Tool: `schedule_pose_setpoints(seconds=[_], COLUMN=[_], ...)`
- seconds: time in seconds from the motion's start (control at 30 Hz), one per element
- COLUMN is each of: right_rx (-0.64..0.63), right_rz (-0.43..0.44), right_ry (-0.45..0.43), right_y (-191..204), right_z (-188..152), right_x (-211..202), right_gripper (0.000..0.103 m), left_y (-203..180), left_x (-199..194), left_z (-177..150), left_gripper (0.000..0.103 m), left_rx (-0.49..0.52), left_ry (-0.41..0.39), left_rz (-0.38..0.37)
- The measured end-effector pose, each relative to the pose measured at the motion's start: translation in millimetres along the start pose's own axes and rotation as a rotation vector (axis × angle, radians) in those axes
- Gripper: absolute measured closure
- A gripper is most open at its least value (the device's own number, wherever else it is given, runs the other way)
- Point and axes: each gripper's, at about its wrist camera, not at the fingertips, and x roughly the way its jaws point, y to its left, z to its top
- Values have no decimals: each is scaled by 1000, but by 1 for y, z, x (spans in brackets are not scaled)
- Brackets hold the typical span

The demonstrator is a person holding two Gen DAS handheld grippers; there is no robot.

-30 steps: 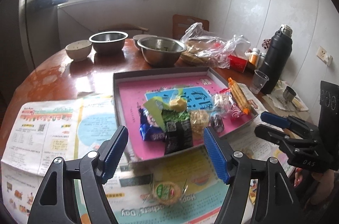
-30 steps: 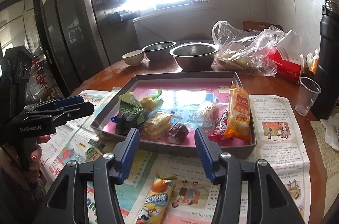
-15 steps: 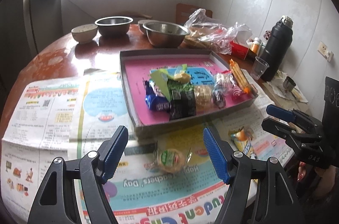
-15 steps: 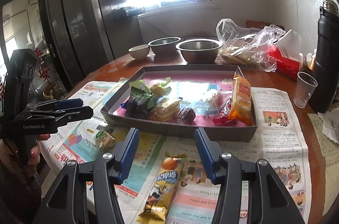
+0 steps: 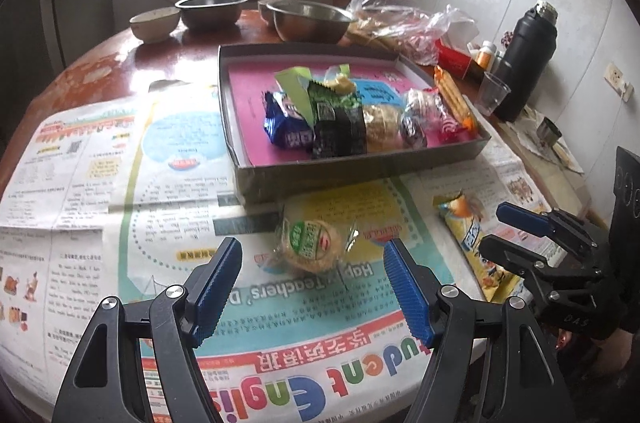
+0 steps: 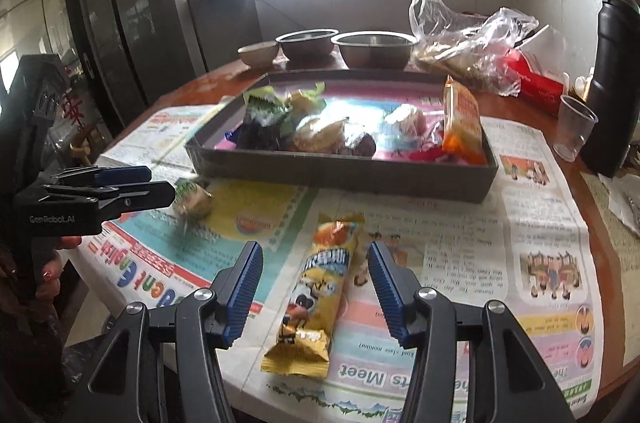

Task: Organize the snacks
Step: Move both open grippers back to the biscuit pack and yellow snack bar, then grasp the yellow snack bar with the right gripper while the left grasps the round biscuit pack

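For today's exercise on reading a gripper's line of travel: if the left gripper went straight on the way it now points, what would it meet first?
Most likely the round green-labelled snack lying on the newspaper. The left gripper is open, empty, and angled down with that snack between its fingers' line. Depth is uncertain; it might touch the paper just short of it.

Shallow grey cardboard tray (image 5: 360,171) with pink lining sits on spread newspaper (image 5: 100,191); wrapped snacks crowd its right half. Just in front of tray: round clear-wrapped cake with green label (image 5: 314,243), alone on the paper. Left gripper (image 5: 312,287), blue-padded, jaws apart and empty, near side of cake. Yellow snack packet (image 5: 474,247) front-right of tray, right gripper (image 5: 500,229) over it.
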Motion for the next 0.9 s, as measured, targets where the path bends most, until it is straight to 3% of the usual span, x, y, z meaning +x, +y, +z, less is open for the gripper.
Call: schedule_pose_setpoints(seconds=[0.33,0.7,0.9], right_rx=[-45,-33,-10], right_rz=[-26,-61,-46], right_ry=[28,17,-1], right_y=[13,-1,-7], right_z=[-11,-18,-16], right_x=[17,27,28], right_gripper=[50,78,80], left_y=[-2,-2,-1], left_x=[16,31,35], left_z=[-4,-6,-5], left_gripper=[28,28,28], left_rx=[2,3,-10], left_ry=[37,44,27], left_rz=[11,40,24])
